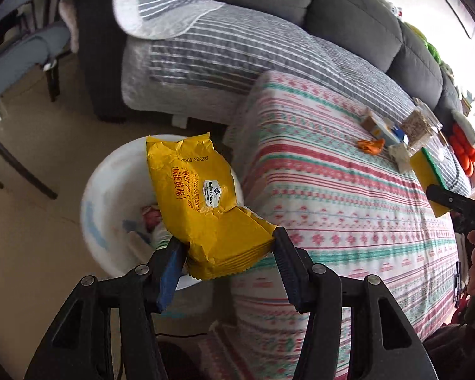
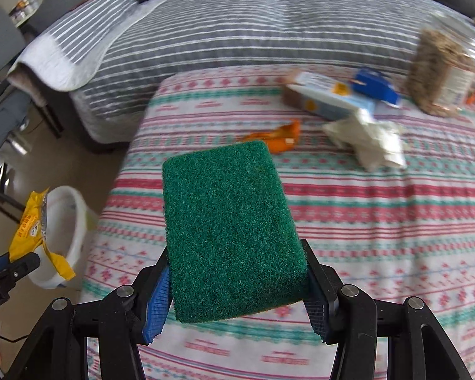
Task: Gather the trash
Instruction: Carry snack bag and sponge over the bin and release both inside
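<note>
Left gripper (image 1: 226, 247) pinching the bottom end of a yellow snack wrapper (image 1: 202, 202), one finger on each side. Wrapper up in the air, right over the white bin (image 1: 104, 196), with its long way running up and away from the claw and its torn top end tipped toward the far rim. Printed words facing the camera. Bits of trash already down inside the bin. Bin standing on the tan floor (image 1: 31, 164), just beside the edge of the table cloth (image 1: 332, 196). Open floor to the left of the bin, then the dark legs of a chair (image 1: 19, 171) farther off.

Right gripper (image 2: 237, 280) squeezing a sponge (image 2: 231, 228) by its two long sides, green scrubby face up, long way pointing straight ahead from the fingers. Sponge up above the near part of the table, not touching it. Yellow underside showing in the left wrist view.

Lots of bare striped cloth in pink, green and white between the sponge and the far mess. Back there, close together: an orange wrapper (image 2: 278, 137), a crumpled white tissue (image 2: 367, 139), a flat box (image 2: 326, 99) with a blue thing (image 2: 376, 87) leaning on it, and a clear tub (image 2: 440, 72) of brown bits. Past the table edge, a grey sofa (image 1: 348, 3) with a grey and white striped cover (image 2: 237, 25) over the seat.
</note>
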